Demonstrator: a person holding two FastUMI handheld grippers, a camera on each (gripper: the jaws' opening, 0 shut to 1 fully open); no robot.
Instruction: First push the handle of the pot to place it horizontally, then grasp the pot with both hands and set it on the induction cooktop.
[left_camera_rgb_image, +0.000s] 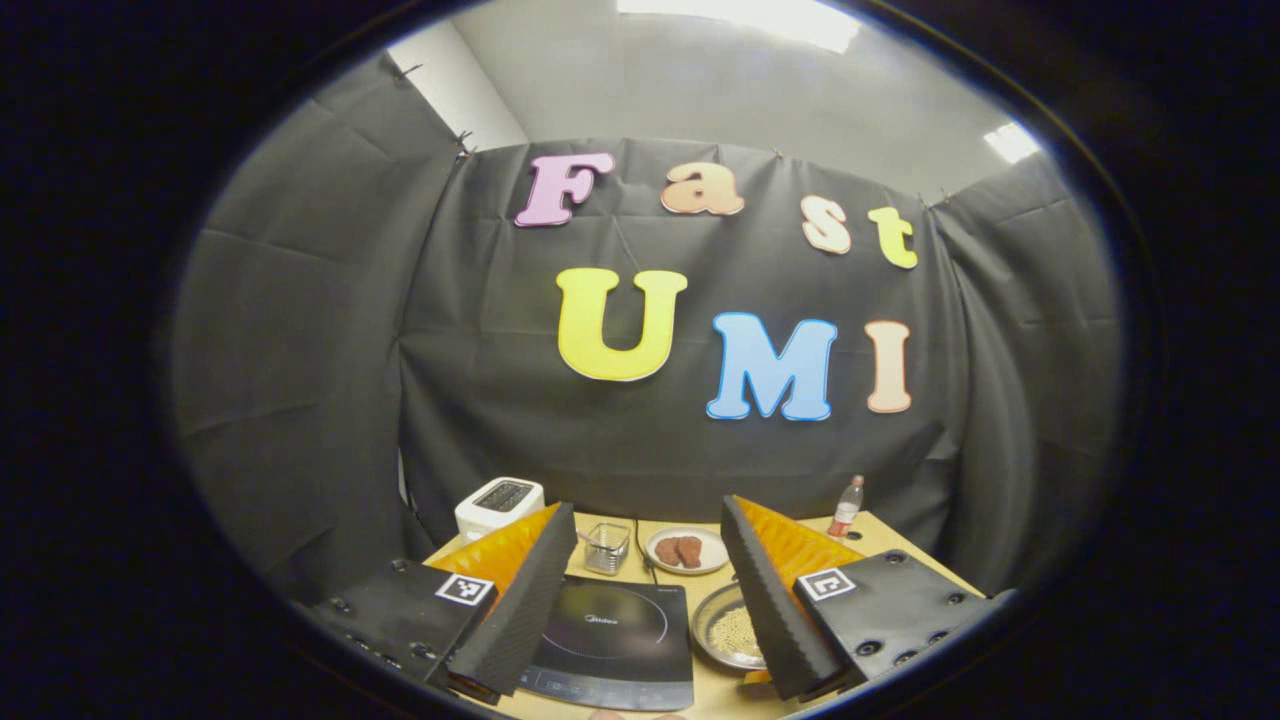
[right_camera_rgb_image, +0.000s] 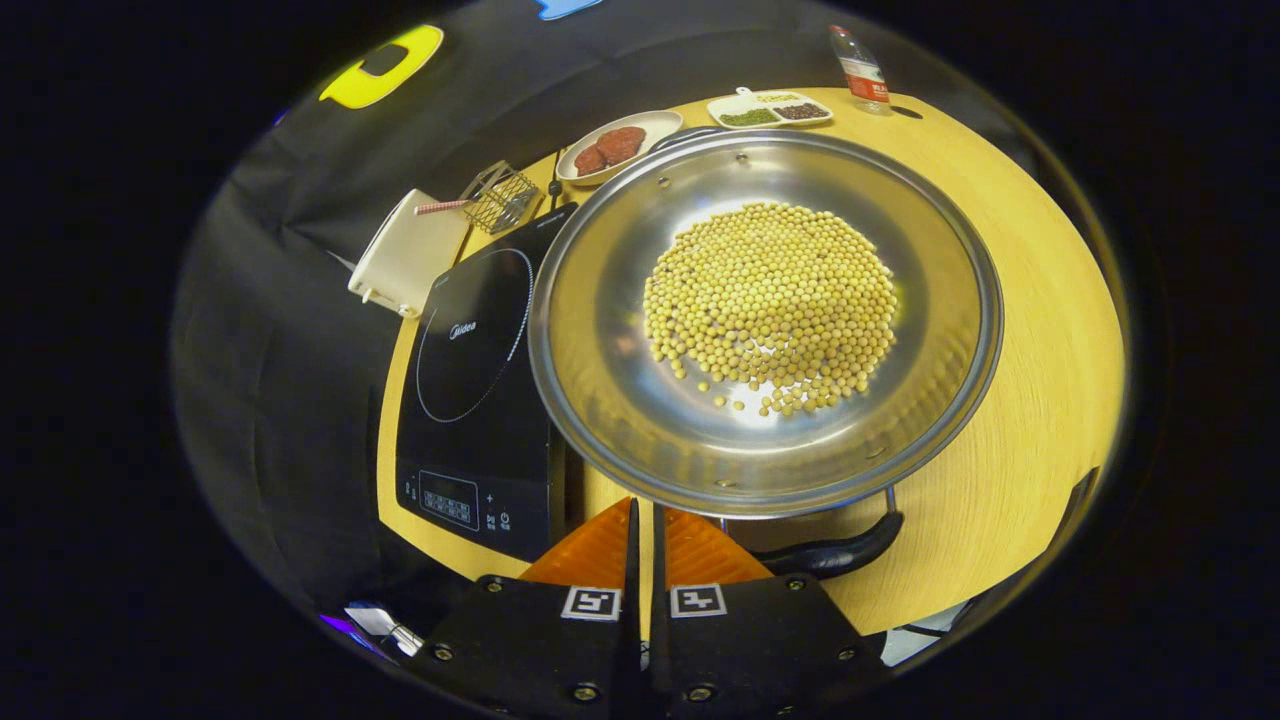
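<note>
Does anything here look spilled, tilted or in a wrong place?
Nothing looks spilled: the beans lie heaped inside the pot. The pot stands on the table beside the cooktop, not yet on it. Its near handle hangs down below the rim.

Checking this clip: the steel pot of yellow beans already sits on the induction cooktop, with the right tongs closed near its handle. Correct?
Not quite. In the right gripper view the pot of beans stands on the wooden table beside the induction cooktop, not on it. The rest holds: the right tongs are closed, near the handle.
</note>
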